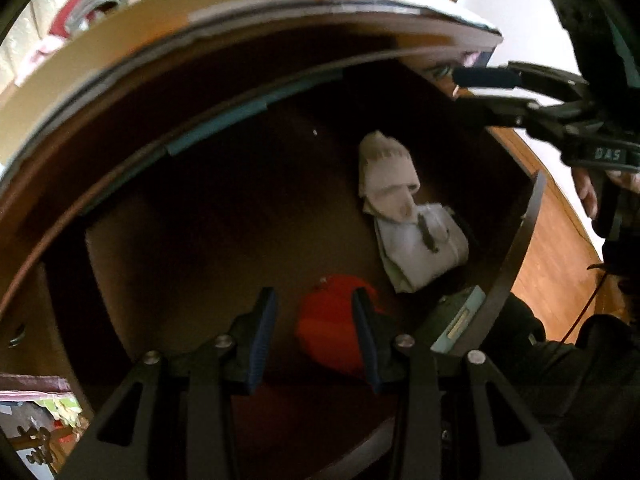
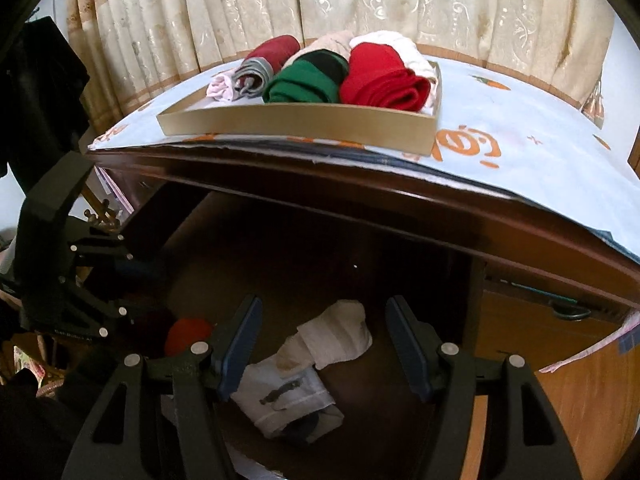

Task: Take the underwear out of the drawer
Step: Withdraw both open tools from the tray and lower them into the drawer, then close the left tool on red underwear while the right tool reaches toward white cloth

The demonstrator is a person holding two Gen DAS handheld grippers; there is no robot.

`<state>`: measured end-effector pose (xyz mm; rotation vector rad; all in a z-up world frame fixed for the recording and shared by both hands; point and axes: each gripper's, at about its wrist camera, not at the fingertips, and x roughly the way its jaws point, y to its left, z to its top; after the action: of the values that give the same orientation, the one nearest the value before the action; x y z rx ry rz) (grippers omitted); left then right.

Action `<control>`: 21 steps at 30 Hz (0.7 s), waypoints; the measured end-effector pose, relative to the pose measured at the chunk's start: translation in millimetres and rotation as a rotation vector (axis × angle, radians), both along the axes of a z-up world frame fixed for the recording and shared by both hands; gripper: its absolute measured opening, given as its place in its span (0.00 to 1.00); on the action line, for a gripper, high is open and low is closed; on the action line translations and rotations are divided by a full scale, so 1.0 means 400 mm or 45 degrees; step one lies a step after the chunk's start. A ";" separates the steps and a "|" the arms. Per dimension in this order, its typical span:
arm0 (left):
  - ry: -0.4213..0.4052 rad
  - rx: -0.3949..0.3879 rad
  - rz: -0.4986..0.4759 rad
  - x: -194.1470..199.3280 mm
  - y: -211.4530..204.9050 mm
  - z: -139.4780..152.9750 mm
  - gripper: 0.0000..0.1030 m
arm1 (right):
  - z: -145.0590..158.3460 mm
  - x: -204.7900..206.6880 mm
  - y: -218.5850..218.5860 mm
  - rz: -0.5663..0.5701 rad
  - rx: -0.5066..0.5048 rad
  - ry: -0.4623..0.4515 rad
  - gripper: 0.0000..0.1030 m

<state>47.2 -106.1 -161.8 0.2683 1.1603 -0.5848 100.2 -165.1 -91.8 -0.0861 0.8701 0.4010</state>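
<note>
The brown drawer stands pulled out, and I look down into it. A red-orange roll of underwear lies on its floor below my left gripper, which is open; the roll shows in the gap and partly behind the right finger, not pinched. Further in lie a beige roll and a white roll. In the right wrist view my right gripper hangs open above the beige roll and the white roll. The red-orange roll sits to their left, under the left gripper.
On the dresser top, over a pale blue cloth, a shallow cardboard tray holds several rolled garments in red, green, grey and pink. Cream curtains hang behind. The right gripper and a person's hand show at the upper right.
</note>
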 end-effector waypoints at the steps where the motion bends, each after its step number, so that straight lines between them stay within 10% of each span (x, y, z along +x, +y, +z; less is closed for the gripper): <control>1: 0.021 0.013 -0.001 0.005 -0.006 -0.010 0.38 | -0.003 0.000 -0.001 0.000 -0.001 0.001 0.65; 21: 0.272 0.039 -0.017 0.053 -0.052 -0.089 0.41 | -0.034 -0.003 -0.013 0.001 -0.019 0.013 0.65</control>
<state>68.5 -127.0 -197.5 0.2438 1.3754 -0.6190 98.8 -170.1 -105.4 -0.0978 0.8836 0.3960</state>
